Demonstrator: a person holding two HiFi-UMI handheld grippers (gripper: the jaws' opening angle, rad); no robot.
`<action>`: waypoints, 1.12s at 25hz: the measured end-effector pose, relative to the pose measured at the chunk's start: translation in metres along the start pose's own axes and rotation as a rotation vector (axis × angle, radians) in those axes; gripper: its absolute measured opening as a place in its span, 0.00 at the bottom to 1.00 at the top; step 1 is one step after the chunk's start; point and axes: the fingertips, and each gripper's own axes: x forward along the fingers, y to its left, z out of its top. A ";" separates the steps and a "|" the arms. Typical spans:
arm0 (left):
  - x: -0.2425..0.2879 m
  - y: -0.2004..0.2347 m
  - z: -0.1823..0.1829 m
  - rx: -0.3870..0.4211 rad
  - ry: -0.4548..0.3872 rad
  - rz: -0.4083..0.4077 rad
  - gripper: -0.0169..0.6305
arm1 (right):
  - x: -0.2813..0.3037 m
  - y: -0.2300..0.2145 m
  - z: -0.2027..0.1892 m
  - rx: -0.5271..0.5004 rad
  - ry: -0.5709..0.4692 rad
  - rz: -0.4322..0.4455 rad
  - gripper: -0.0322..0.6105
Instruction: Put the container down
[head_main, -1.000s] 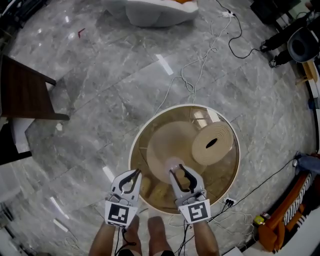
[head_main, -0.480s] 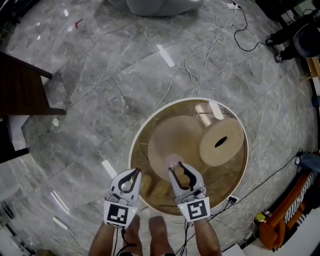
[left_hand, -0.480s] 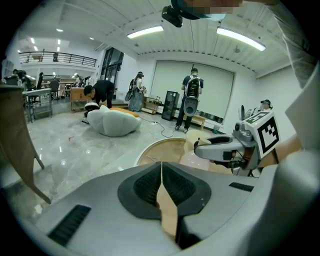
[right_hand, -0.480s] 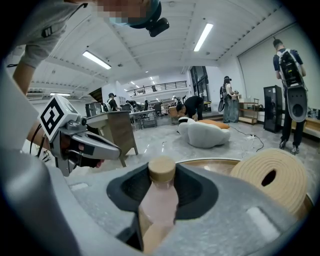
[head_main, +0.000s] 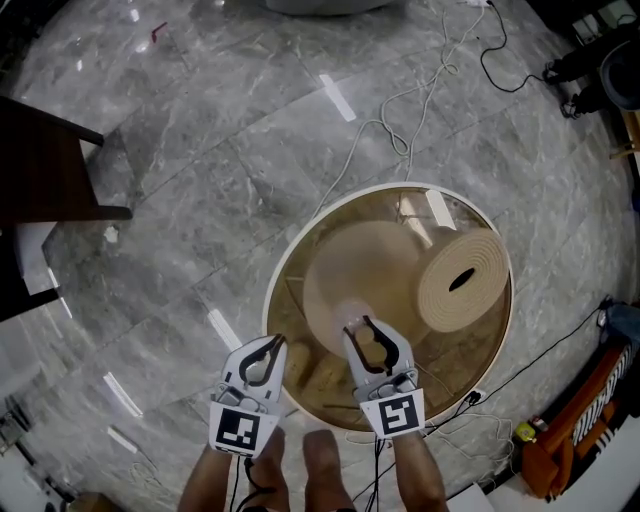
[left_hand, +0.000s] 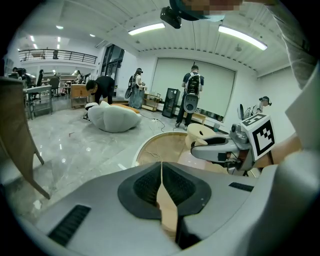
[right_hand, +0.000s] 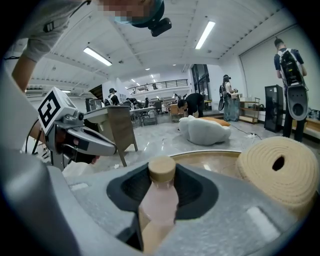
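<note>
Over the near edge of a round glass-topped table (head_main: 395, 186), white-rimmed, with a broad beige base showing through the glass.

- Floor: grey veined marble (head_main: 200, 180), glossy, catching strips of ceiling light. White cables (head_main: 400, 110) trail across it to the table.
- On the table's right side: a thick beige coiled roll (head_main: 462, 280) lying on its side, hollow core facing up and out.
- Dark wooden furniture (head_main: 40, 165) at the left margin, well apart from the table.
- Room: large open hall, strip lights (left_hand: 150, 29), a railed upper level (left_hand: 55, 54), a white beanbag (left_hand: 112, 117) on the floor, and several people standing (left_hand: 192, 95) beyond it.
- Right gripper (head_main: 364, 330): jaws partly apart and clamped on the container (right_hand: 159, 192), a pale pink bottle with a tan cap, held over the near part of the glass. Contact with the glass cannot be judged.
- Left gripper (head_main: 268, 348): jaws closed together, nothing between them, just left of the table rim.
</note>
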 end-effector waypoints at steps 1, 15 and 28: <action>0.000 0.001 -0.002 0.000 0.001 0.001 0.06 | 0.001 0.001 -0.003 -0.002 0.004 0.001 0.26; 0.004 -0.002 -0.019 0.004 0.007 -0.007 0.06 | 0.008 0.004 -0.018 -0.032 -0.004 -0.022 0.27; 0.003 -0.011 -0.023 0.012 0.008 -0.021 0.06 | 0.008 0.005 -0.020 -0.019 -0.017 -0.051 0.27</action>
